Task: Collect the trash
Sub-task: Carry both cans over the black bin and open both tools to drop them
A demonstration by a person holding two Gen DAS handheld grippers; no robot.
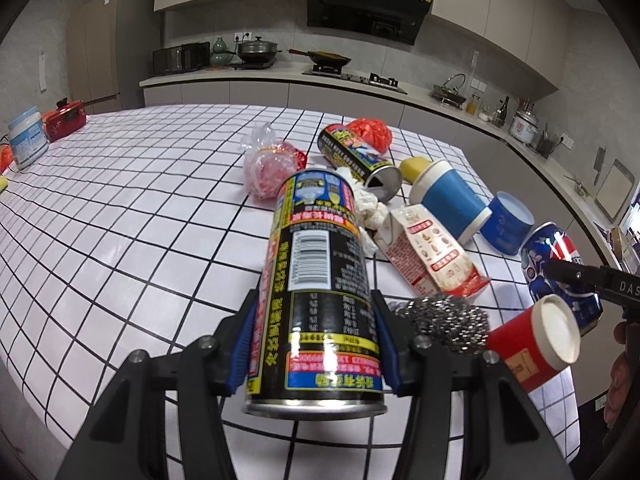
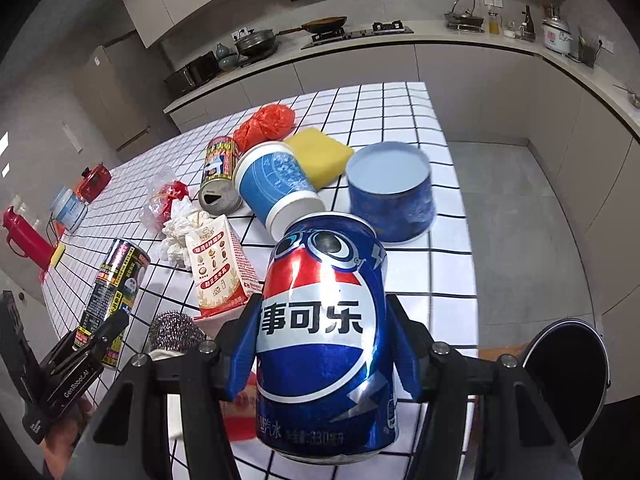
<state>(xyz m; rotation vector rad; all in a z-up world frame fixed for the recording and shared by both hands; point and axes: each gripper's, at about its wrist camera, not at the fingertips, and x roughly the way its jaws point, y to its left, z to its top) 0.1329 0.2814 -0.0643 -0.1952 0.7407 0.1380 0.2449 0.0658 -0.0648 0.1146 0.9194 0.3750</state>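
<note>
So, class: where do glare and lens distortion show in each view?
Left wrist: glare streaks the black can near its base, and the table grid lines bow. Right wrist: bright glare on the cola can; the counter curves and dark corners vignette.

Left wrist cam is sitting just behind the left claw (image 1: 314, 344), looking fwd and downward across the white black-gridded tiled desk (image 1: 132, 208) toward the far kitchen wall w/ the black range hood (image 1: 366, 8). Very close to the claw. Right wrist cam is riding behind the right claw (image 2: 322, 348), facing the same way from further right. Both are sharing the white-and-red printed paper carton (image 1: 434, 252) (image 2: 218, 268), the shiny steel-wool scrubber ball (image 1: 448, 322) (image 2: 176, 330), and each is catching the other claw at its edge.
</note>
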